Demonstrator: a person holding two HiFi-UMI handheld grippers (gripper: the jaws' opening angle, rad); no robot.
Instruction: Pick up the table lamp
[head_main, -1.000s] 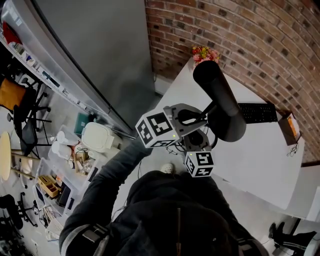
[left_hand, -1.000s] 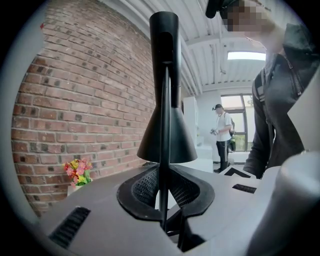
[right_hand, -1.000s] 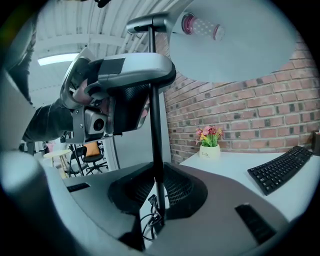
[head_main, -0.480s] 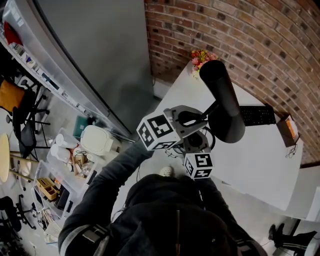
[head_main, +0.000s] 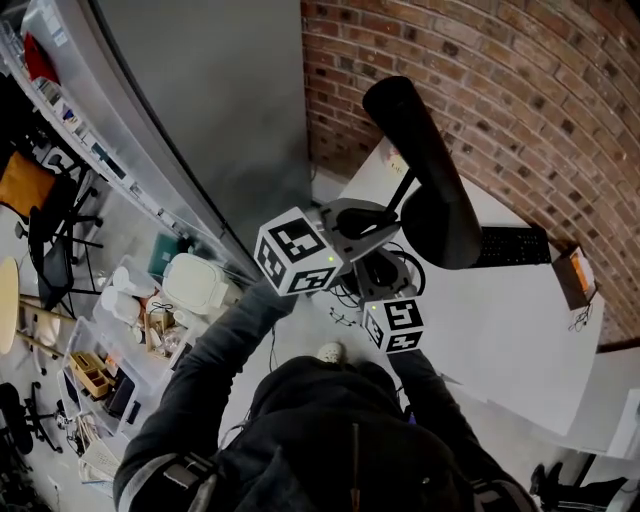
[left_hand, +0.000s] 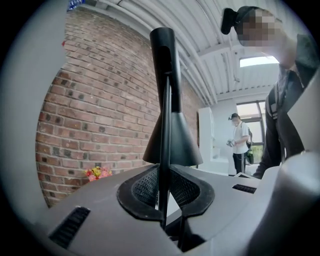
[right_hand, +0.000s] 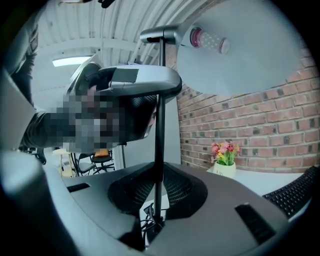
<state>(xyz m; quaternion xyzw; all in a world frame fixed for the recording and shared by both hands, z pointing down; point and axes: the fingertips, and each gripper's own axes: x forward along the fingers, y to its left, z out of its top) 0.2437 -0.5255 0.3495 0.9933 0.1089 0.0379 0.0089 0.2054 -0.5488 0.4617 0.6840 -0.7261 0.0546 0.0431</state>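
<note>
The table lamp (head_main: 420, 170) is black, with a long dark shade and a thin stem (head_main: 401, 193), and it hangs above the white table (head_main: 520, 320). My left gripper (head_main: 383, 217) is shut on the stem, which runs upright between its pads (left_hand: 165, 197). Below it my right gripper (head_main: 388, 272) is also shut on the stem (right_hand: 159, 150). In the right gripper view the shade's pale underside (right_hand: 240, 60) with its bulb (right_hand: 207, 40) shows overhead, and the left gripper (right_hand: 135, 95) grips higher up. A tangle of cable (right_hand: 147, 220) hangs by the stem's foot.
A black keyboard (head_main: 515, 245) and an orange box (head_main: 575, 275) lie on the table by the brick wall (head_main: 520, 90). A small pot of flowers (right_hand: 225, 160) stands near the wall. A person (left_hand: 240, 145) stands far back. Shelves and a white bin (head_main: 195, 280) are at the left.
Both grippers have risen with the lamp held between them. In the head view the shade has moved up and left and now covers the flowers.
</note>
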